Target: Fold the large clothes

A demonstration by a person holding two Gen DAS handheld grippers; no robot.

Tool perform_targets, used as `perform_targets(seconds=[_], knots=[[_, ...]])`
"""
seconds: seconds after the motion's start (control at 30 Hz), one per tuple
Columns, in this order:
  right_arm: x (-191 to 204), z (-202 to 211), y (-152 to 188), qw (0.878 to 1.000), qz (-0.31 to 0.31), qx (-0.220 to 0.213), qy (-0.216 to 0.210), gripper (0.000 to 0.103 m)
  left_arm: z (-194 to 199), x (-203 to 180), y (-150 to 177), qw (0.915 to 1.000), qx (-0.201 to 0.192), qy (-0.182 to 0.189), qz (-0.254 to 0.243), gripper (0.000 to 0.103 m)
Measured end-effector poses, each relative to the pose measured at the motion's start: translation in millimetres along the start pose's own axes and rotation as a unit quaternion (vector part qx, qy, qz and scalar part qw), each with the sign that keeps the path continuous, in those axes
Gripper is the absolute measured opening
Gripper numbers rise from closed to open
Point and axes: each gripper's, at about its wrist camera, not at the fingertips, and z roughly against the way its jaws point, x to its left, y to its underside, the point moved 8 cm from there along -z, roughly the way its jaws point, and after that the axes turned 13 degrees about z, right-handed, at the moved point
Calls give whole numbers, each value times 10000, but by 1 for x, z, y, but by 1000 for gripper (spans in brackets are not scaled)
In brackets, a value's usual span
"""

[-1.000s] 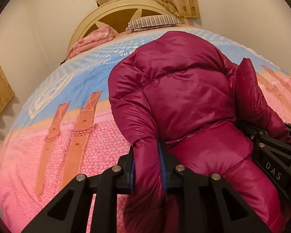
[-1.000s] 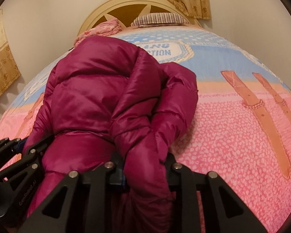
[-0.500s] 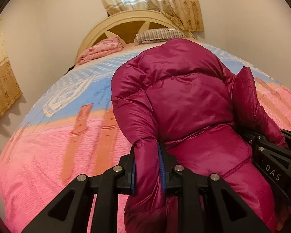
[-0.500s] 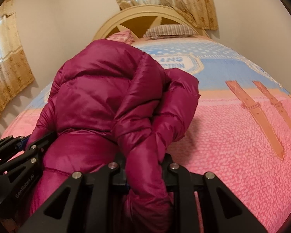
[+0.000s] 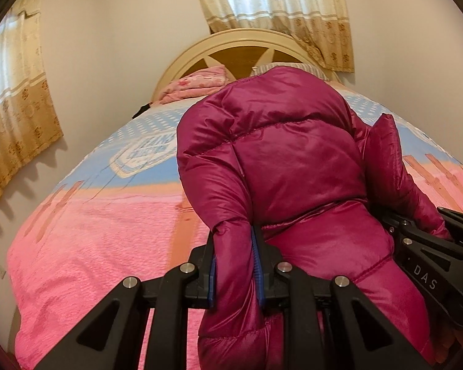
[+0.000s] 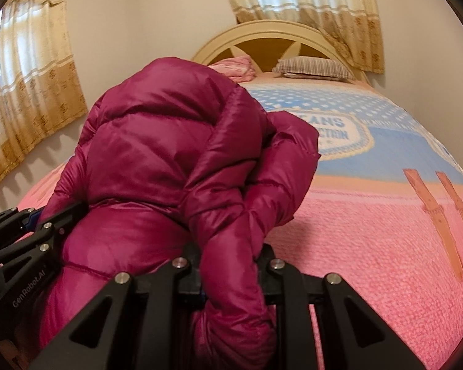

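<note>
A shiny magenta puffer jacket (image 5: 293, 166) rises from the pink and blue bed cover, its near end lifted; it also shows in the right wrist view (image 6: 157, 160). My left gripper (image 5: 234, 265) is shut on the jacket's left sleeve and edge. My right gripper (image 6: 231, 271) is shut on the right sleeve and edge. Each gripper shows in the other's view, the right one (image 5: 429, 246) at the jacket's right side, the left one (image 6: 24, 228) at its left side.
The bed cover (image 6: 370, 231) spreads to the right and to the left (image 5: 92, 231). At the head stand a cream headboard (image 5: 244, 49), a striped pillow (image 6: 314, 67) and a folded pink blanket (image 5: 194, 86). Curtains and walls surround the bed.
Both grippers have risen and tilted up with the jacket held, so the jacket stands taller and more of the headboard, curtains and walls shows.
</note>
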Motion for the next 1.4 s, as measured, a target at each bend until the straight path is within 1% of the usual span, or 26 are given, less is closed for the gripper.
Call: perform_targets(seconds=[0.47,0.7,0.9,1.4], knots=[[55,-18,-18,9980,511,22,-370,21,-1,70,-4,9983,6,-371,449,20],[80,-28,-26,9957,750,87,-543,21,-1,103,-2,9963,48,-550,665,20],[104,-41,-25,9932,911,181,-707,21,-6,129,4,9940,130,-729,800,20],[138,-62,-20,9879,1122,413,-987,21,-21,165,20,9898,350,-969,980,20]])
